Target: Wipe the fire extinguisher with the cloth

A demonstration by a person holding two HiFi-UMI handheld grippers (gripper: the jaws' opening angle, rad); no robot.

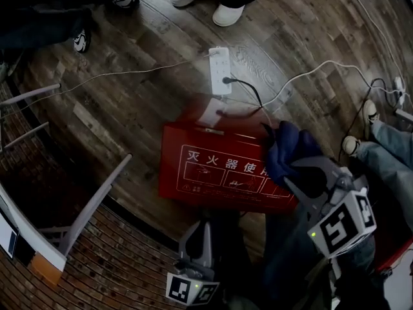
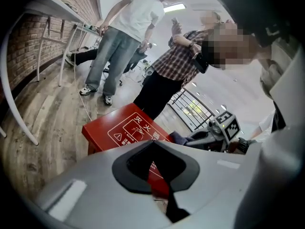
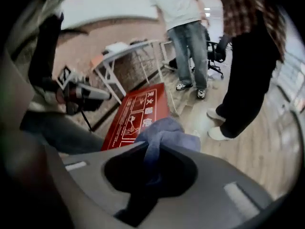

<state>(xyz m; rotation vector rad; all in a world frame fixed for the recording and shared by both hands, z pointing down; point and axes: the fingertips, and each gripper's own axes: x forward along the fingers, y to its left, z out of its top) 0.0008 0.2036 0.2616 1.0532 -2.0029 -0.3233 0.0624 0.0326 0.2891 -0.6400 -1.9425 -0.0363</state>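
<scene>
We are clamping the blue cloth in our right gripper, holding it at the right end of the red fire extinguisher box lying on the wooden floor, keeping our left gripper closed and empty just beside the box's near edge, bystanders' shoes standing beyond.

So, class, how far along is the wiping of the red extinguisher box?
Done: the cloth is picked up, clamped in the right gripper jaws. In hand: it sits over the right end of the red box. Left: apparently wiping the rest of the lid; the left gripper holds nothing.
</scene>
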